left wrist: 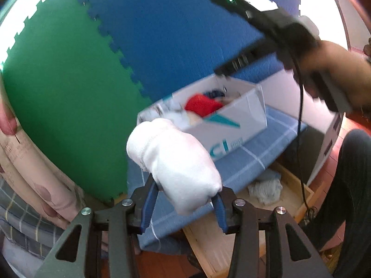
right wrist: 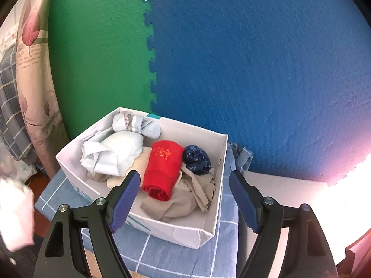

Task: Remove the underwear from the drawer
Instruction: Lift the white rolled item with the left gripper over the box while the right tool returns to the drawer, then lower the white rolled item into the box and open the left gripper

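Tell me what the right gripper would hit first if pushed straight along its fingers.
Most likely the clothes in the white box, around the red folded cloth; the right gripper stands open and empty. Depth is uncertain.

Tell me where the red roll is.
In the right wrist view, the red roll lies in the white box, right of centre, between the white cloth and the navy bundle.

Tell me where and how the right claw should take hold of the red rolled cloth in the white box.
Grip the red rolled cloth across its middle, coming down from above. It lies as a long roll on top of the beige fabric, both long sides free, so the pads can close across its narrow width. The right claw, open and empty, probably lines up best slightly left, clear of the white box wall.
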`<state>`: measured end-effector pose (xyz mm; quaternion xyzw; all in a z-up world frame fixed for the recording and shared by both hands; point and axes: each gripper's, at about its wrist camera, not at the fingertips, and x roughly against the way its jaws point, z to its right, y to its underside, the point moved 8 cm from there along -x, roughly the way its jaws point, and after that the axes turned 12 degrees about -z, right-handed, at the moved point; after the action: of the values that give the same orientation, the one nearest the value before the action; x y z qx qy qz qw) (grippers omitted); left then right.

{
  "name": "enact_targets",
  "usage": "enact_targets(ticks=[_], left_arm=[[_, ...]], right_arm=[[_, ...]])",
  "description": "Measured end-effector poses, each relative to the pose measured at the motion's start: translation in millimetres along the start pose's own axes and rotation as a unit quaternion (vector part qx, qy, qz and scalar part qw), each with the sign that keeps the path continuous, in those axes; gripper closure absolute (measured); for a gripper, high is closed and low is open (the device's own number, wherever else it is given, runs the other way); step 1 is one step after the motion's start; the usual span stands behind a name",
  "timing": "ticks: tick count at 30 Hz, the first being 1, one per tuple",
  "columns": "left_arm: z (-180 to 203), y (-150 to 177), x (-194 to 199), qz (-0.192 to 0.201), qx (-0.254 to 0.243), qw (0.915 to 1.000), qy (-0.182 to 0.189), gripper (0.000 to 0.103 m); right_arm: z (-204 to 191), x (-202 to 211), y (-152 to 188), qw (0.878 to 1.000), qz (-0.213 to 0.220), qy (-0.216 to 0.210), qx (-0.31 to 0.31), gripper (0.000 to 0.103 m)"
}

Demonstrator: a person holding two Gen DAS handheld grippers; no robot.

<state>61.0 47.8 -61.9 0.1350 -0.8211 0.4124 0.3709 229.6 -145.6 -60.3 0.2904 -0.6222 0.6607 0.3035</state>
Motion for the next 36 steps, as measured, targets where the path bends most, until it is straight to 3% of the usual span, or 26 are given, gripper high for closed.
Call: enact_targets(ticks=[12,20,28,36], left_arm=[[-16,-55,11,0.034,0.002,0.9990,-0.028,0.059],[-41,-88,5,0.041,0.047,0.9975,-0.033,0.059],[-64,-126,-21,0.034,0.105,0.9938,-0.012,0.059],[-65,-165,-74,0.005,0.140,0.9900,0.017,0.058]], right_arm=[[1,4,24,1.000,0.000,-0.014,-0.016,0.024],[9,4,53,0.998,0.004,-0.037,-0.050,0.023],[13,-8,119,0.995,-0.017,-0.055,-0.076,0.022],[-9,-34,197,0.994,-0.063,-0.064,-0.059,0.022]])
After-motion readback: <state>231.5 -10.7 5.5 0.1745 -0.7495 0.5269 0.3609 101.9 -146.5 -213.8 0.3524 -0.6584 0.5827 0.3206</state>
